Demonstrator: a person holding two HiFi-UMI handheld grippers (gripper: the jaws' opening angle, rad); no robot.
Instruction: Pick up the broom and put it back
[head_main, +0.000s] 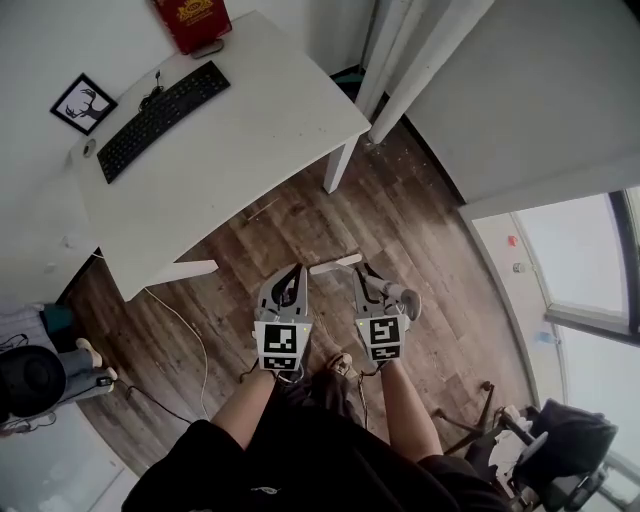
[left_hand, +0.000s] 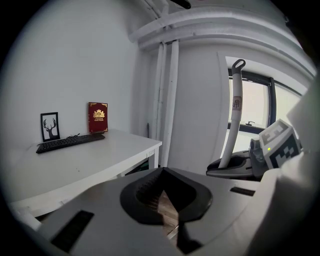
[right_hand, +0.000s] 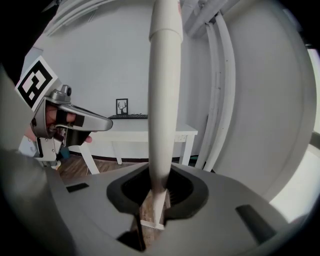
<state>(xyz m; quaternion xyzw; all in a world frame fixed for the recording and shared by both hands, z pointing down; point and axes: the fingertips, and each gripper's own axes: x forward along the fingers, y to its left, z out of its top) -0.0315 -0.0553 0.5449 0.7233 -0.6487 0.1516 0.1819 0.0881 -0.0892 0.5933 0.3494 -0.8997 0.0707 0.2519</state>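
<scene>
A white broom handle (right_hand: 164, 100) rises upright out of my right gripper (right_hand: 155, 189), whose pads are shut on it low down. Below the jaws the handle narrows to a thin white rod over the wooden floor. From the left gripper view I see the same handle (left_hand: 235, 115) with a hook at its top, standing in the right gripper (left_hand: 225, 167) in front of the window. In the head view both grippers are side by side over the floor, and a short white piece of the broom (head_main: 335, 264) shows by the right gripper (head_main: 365, 280). My left gripper (head_main: 295, 280) (left_hand: 162, 185) is shut and holds nothing.
A white desk (head_main: 250, 150) stands ahead on the left with a black keyboard (head_main: 165, 105), a red book (head_main: 192, 20) and a framed deer picture (head_main: 83, 103). A white cable (head_main: 190, 330) lies on the floor. White pipes (left_hand: 167, 100) run up the wall. A dark chair (head_main: 570, 440) is at lower right.
</scene>
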